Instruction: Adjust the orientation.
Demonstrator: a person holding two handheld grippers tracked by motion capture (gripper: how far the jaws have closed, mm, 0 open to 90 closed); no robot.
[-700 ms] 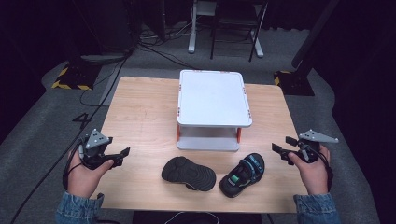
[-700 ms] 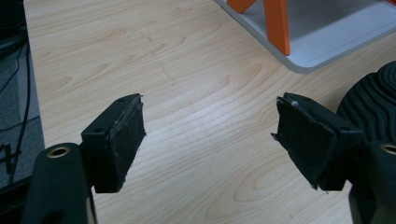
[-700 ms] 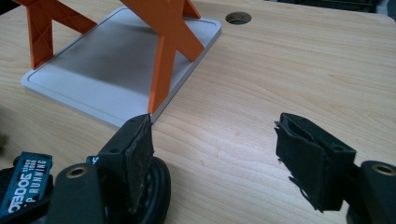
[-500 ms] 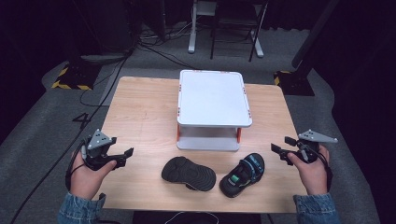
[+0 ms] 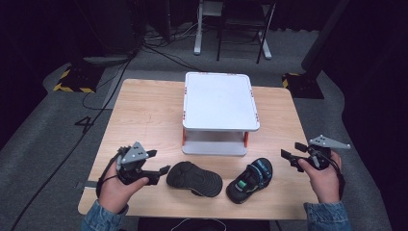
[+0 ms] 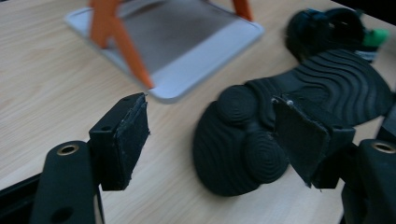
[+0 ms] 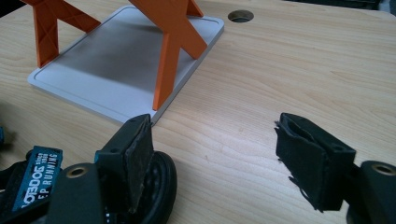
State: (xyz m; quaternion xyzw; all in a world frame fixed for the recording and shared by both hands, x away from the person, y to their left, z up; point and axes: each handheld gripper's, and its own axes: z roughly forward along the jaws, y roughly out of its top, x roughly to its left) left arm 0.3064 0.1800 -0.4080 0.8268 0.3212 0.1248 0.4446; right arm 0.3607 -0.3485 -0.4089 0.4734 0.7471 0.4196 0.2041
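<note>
High view: wooden desk carrying a white two-tier shelf on orange legs, both tiers bare. Two black sandals lie in front of it, one sole-up, one upright, likely staged for shelving. Left gripper and right gripper flank them, jaws apart.

Left gripper view: jaws wide, nothing between; overturned sandal just beyond.

Right gripper view: jaws wide, empty; upright sandal beside one jaw.
</note>
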